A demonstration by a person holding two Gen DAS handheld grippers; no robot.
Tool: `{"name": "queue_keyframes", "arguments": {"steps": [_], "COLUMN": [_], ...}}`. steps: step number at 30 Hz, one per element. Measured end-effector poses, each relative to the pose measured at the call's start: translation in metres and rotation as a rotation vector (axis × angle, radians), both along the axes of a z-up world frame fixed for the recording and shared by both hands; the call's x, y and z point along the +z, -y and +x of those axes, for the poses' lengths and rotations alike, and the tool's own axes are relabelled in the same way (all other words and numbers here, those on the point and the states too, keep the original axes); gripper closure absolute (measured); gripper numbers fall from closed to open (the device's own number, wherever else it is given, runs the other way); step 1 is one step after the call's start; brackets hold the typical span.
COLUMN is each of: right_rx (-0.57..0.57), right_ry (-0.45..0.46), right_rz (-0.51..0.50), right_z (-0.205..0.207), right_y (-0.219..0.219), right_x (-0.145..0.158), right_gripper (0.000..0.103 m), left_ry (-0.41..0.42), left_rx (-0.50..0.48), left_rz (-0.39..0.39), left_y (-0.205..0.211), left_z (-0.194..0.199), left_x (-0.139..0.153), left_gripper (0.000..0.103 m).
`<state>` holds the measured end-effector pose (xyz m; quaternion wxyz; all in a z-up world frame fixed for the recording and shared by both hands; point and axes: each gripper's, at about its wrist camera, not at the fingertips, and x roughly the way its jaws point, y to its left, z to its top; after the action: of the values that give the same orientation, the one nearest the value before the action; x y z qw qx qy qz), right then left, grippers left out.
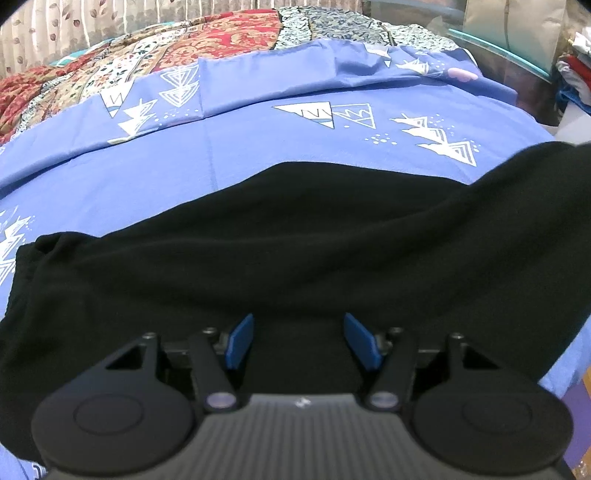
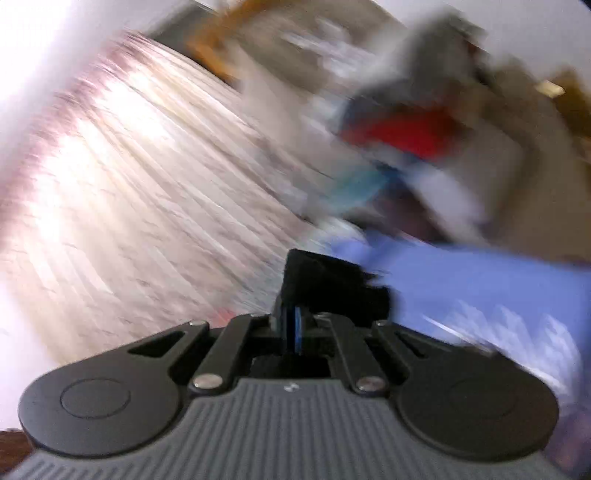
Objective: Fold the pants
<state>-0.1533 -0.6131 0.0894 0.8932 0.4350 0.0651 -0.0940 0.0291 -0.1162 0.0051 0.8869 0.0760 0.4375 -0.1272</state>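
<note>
Black pants [image 1: 295,229] lie spread across a blue printed sheet [image 1: 258,147] on a bed. Their right end rises off the sheet toward the picture's right edge. My left gripper [image 1: 299,317] hovers over the near part of the pants, angled down, open, its blue pads [image 1: 240,343] apart with only flat cloth behind them. The right wrist view is blurred by motion. In it my right gripper [image 2: 295,314] is shut on a bunch of black pants cloth [image 2: 321,280], held above the blue sheet [image 2: 480,280].
A red and cream patchwork quilt [image 1: 221,48] covers the far side of the bed, with a pale curtain [image 1: 55,26] behind it. A glass tabletop edge [image 1: 498,44] and a pile of clothes [image 1: 572,74] stand at the right. The curtain [image 2: 129,184] fills the right wrist view's left.
</note>
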Motion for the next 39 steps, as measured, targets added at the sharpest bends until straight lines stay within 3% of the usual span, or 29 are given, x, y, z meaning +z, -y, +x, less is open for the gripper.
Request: {"name": "queue_keyframes", "arguments": {"steps": [3,5,8,10,11,12,17,19,21,24,27,34,39], "right_rx": [-0.107,-0.129,-0.15,-0.168,-0.19,-0.202,-0.217,-0.203,-0.139,-0.138,-0.151,0.033,0.201], "right_ry": [-0.277,-0.224,-0.218,-0.231,-0.245,-0.255,-0.262,-0.272,-0.269,-0.317,-0.288,-0.198,-0.226], "right_rz": [0.178,0.226,0.201,0.185,0.168,0.144,0.162,0.194,0.203,0.145,0.107,-0.179,-0.444], "right_z": [-0.009,-0.027,-0.031,-0.029,-0.026,-0.023,-0.014,-0.008,0.0,0.008,0.005,0.02,0.04], "right_y": [0.017,0.013,0.009,0.008,0.008,0.007,0.013,0.016,0.012,0.002,-0.012,-0.088,-0.169], "right_x": [-0.073,-0.087,-0.077,-0.069,-0.068,-0.067,-0.083,-0.081,-0.076,-0.066,-0.045,0.028,0.048], "right_gripper": [0.096,0.095,0.087,0.07,0.049,0.045,0.045,0.056,0.079,0.084,0.085,0.086,0.086], "left_ry": [0.01,0.014,0.015,0.017,0.02,0.022,0.022,0.022,0.025,0.021,0.012,-0.012,0.009], "left_rx": [-0.006,-0.009,-0.004,0.001,0.001,-0.001,0.004,0.008,0.005,-0.002,-0.009,0.01,-0.022], "left_rz": [0.021,0.033,0.04,0.039,0.04,0.042,0.028,0.013,0.008,0.003,-0.022,-0.186,-0.261], "left_y": [0.004,0.005,0.009,0.009,0.009,0.009,0.006,0.003,0.001,0.0,-0.005,-0.026,-0.034], "left_z": [-0.002,-0.003,-0.002,-0.002,-0.003,-0.004,-0.004,-0.004,-0.004,-0.002,0.0,0.005,-0.004], "left_x": [-0.001,-0.001,-0.002,-0.002,-0.002,-0.002,-0.003,-0.004,-0.005,-0.005,-0.003,0.014,0.028], "left_gripper": [0.046,0.045,0.044,0.044,0.044,0.044,0.041,0.041,0.04,0.038,0.038,0.038,0.034]}}
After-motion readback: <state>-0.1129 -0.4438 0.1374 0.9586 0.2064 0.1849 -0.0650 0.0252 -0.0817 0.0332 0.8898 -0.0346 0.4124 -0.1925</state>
